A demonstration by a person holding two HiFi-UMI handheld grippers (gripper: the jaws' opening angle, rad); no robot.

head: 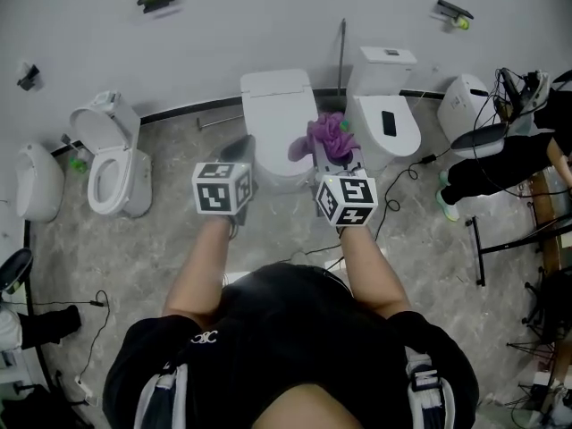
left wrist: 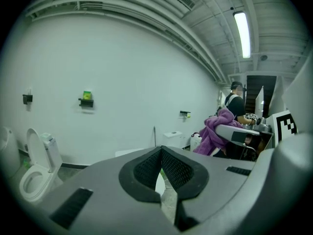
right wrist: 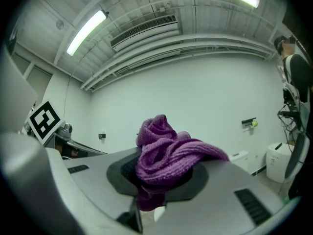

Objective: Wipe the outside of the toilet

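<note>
Two grippers are held out side by side over the closed white toilet [head: 275,105] that stands against the wall. The left gripper [left wrist: 161,155] has its jaws together, with nothing between them. The right gripper [right wrist: 155,180] is clamped on a bunched purple cloth [right wrist: 168,153], which sits above the toilet's right edge.

Toilet [head: 275,114] against wall [head: 268,16], cloth [head: 323,136] at its right edge, second toilet [head: 384,119] just right, third toilet [head: 112,164] well left.
</note>
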